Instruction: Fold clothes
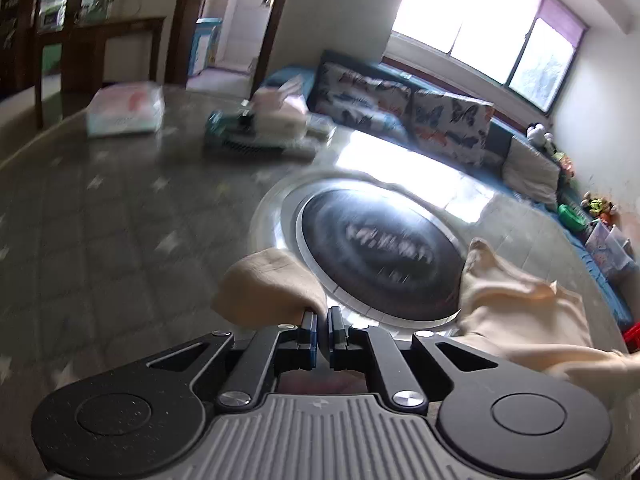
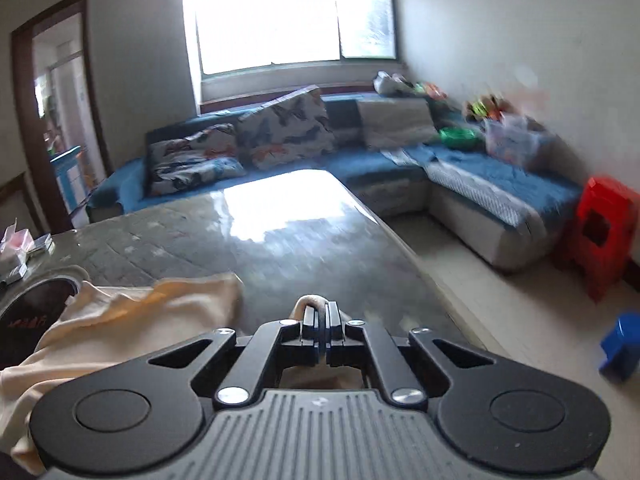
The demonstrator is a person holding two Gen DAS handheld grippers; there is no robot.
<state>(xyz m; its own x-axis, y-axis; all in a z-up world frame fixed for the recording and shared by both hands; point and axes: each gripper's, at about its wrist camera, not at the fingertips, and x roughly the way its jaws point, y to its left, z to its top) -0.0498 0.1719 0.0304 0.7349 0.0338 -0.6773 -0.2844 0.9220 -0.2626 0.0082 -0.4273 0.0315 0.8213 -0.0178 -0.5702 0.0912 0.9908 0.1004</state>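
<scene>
A cream garment lies loosely bunched on a grey patterned table. My left gripper is shut on a fold of the cream garment, which bulges to the left of the fingers. In the right wrist view the same garment spreads to the left. My right gripper is shut on another edge of it, and a small loop of cloth pokes up past the fingertips. Both grippers hold the cloth just above the tabletop.
A round black induction plate is set in the table, partly under the cloth. A tissue pack and small items sit at the far side. A blue sofa, red stool and blue stool stand beyond the table edge.
</scene>
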